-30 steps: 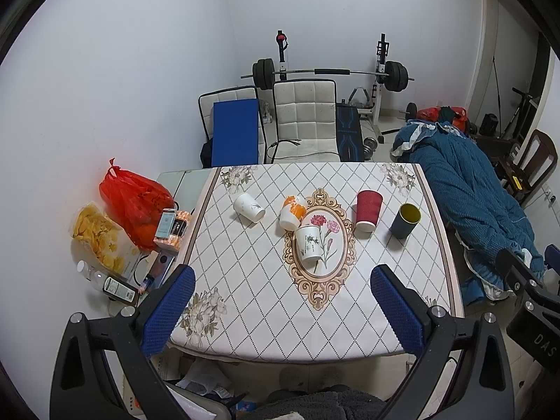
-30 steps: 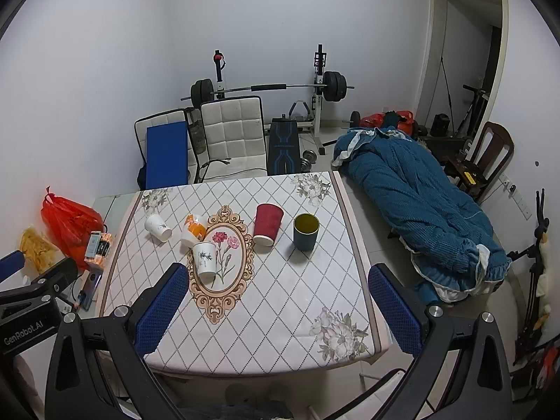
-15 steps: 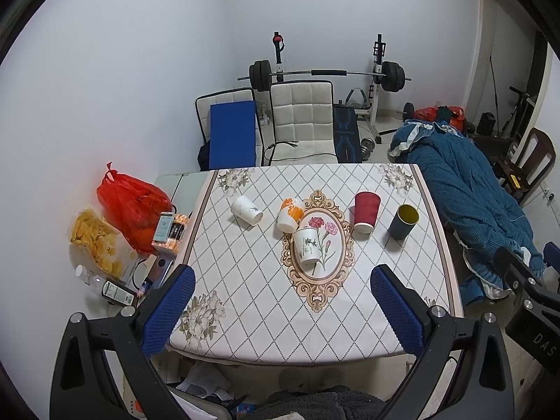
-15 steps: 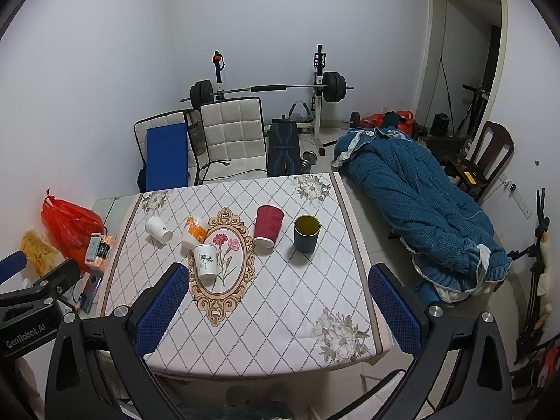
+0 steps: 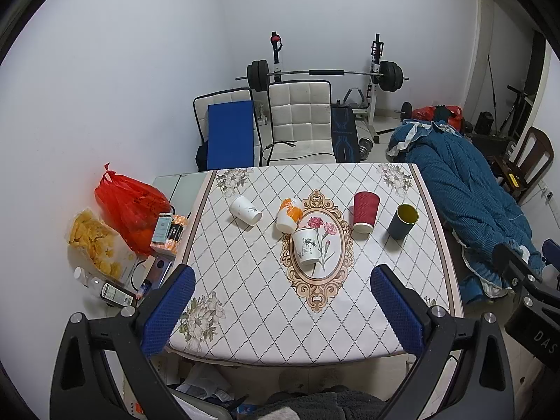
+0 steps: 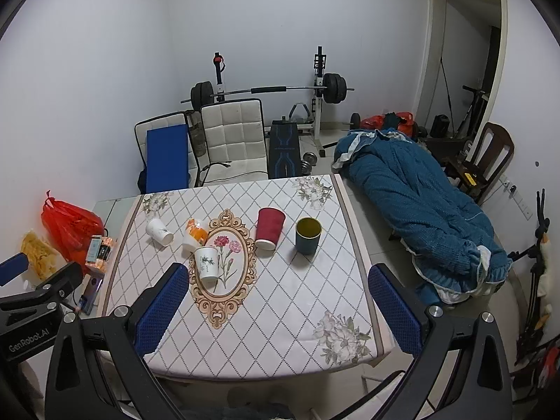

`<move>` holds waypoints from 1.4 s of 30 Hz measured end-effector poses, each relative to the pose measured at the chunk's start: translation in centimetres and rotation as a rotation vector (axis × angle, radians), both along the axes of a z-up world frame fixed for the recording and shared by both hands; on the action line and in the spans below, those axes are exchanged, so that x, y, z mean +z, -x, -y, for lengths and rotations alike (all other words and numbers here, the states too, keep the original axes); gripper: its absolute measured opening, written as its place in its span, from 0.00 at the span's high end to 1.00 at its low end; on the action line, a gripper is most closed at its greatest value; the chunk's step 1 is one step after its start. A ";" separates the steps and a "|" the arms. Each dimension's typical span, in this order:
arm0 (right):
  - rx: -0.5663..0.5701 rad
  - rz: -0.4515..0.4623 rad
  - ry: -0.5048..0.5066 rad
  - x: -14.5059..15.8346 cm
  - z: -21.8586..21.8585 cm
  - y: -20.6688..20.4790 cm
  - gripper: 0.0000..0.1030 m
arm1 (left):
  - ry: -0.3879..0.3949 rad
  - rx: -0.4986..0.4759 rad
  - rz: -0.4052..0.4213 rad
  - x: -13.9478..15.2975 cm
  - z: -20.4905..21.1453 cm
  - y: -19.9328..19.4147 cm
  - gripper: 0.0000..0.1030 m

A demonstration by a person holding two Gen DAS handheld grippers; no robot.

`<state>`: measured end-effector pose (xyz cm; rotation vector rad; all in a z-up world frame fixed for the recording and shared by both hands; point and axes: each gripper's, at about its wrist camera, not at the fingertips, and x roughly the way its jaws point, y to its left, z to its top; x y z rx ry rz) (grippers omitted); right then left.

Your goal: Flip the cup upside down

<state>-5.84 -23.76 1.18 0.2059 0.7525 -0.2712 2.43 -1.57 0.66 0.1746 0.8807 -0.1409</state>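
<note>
Through my left wrist camera, my left gripper hangs above the near edge of the desk, its blue fingers spread wide with nothing between them. Five cups stand well beyond it on the patterned cloth. A dark blue cup with a yellow inside stands upright, mouth up, near the right edge. Just left of it a red cup sits with its wide end down. A white floral cup at the centre, an orange-and-white cup touching or just behind it, and a white cup farther left look tipped or inverted; I cannot tell exactly which. Through my right wrist camera, my right gripper is likewise wide open and empty, short of the cups, and the dark blue cup shows its open mouth plainly. I judge the task not yet begun: no cup is held, and reaching, gripping and turning the upright one all remain.
</note>
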 end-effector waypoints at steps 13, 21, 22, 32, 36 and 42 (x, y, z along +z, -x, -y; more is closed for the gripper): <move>-0.063 -0.042 -0.027 -2.6 -1.2 -0.6 0.00 | 0.002 -0.028 -0.079 -4.1 -1.5 -2.5 0.00; -0.168 -0.208 -0.081 -11.2 0.5 -3.3 0.00 | -0.047 -0.061 -0.175 -10.3 -1.2 -5.8 0.00; -0.181 -0.244 -0.092 -12.8 0.9 -3.8 0.00 | -0.054 -0.068 -0.186 -11.1 -0.9 -6.2 0.00; -0.225 -0.485 -0.210 -27.6 5.9 -7.0 0.00 | -0.181 -0.115 -0.320 -19.4 5.9 -10.1 0.00; -0.202 -0.557 -0.244 -31.7 7.5 -8.4 0.00 | -0.224 -0.111 -0.374 -22.7 9.3 -12.3 0.00; -0.178 -0.640 -0.293 -36.8 11.0 -10.8 0.00 | -0.249 -0.112 -0.415 -27.0 15.0 -16.0 0.00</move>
